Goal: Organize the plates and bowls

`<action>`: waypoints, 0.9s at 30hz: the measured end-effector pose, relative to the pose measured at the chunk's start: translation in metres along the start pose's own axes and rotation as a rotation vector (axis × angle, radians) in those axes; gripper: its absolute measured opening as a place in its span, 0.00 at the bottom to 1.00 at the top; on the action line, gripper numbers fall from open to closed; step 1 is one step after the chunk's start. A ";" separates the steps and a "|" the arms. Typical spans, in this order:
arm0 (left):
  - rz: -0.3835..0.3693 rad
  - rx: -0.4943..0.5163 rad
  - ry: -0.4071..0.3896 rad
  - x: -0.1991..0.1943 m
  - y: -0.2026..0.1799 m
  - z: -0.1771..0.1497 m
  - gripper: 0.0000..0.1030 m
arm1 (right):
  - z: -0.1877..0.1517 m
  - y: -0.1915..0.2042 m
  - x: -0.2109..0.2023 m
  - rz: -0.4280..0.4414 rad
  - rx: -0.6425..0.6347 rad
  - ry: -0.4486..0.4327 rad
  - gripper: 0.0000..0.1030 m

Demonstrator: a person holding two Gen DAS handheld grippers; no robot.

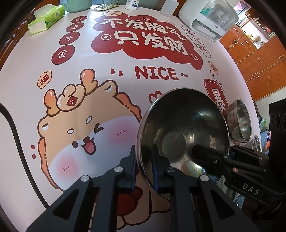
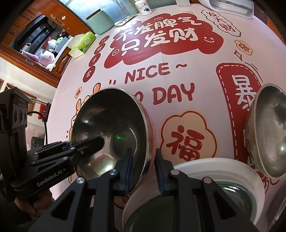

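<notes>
A steel bowl (image 1: 184,128) with a pinkish outer wall (image 2: 151,135) hangs tilted over the printed tablecloth (image 1: 125,85), held from both sides. In the left wrist view my left gripper (image 1: 143,151) is shut on its left rim, one finger inside and one outside. My right gripper (image 2: 143,154) is shut on the opposite rim, with the wall pinched between its blue pads. Each gripper also shows in the other's view: the right gripper (image 1: 212,150) comes in from the right, the left gripper (image 2: 84,142) from the left.
A second steel bowl (image 2: 268,130) rests at the right, also seen as the far steel bowl (image 1: 241,121). A white-rimmed dish (image 2: 196,171) lies below my right fingers. A green tissue box (image 1: 48,17), a white appliance (image 1: 209,17), a green container (image 2: 101,22) and a bottle (image 2: 143,7) line the far edge.
</notes>
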State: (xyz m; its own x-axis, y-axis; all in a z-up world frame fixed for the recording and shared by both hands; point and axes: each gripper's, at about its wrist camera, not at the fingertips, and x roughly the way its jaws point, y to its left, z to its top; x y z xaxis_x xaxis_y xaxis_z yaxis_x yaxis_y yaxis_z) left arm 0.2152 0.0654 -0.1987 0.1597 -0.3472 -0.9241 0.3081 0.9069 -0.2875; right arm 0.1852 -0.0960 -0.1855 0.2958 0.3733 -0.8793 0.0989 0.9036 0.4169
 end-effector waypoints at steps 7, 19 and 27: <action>0.000 0.017 -0.033 -0.018 -0.005 -0.008 0.12 | -0.007 0.007 -0.016 -0.003 -0.029 -0.043 0.22; 0.003 0.073 -0.102 -0.053 -0.029 -0.029 0.12 | -0.031 0.012 -0.054 -0.005 -0.060 -0.139 0.22; 0.010 0.128 -0.133 -0.067 -0.058 -0.043 0.13 | -0.052 -0.001 -0.081 -0.005 -0.047 -0.199 0.22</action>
State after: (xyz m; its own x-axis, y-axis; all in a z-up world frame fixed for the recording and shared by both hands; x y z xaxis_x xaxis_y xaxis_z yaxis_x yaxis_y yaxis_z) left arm 0.1457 0.0464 -0.1306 0.2831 -0.3749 -0.8828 0.4218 0.8753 -0.2364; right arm 0.1116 -0.1162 -0.1263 0.4777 0.3237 -0.8167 0.0583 0.9159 0.3971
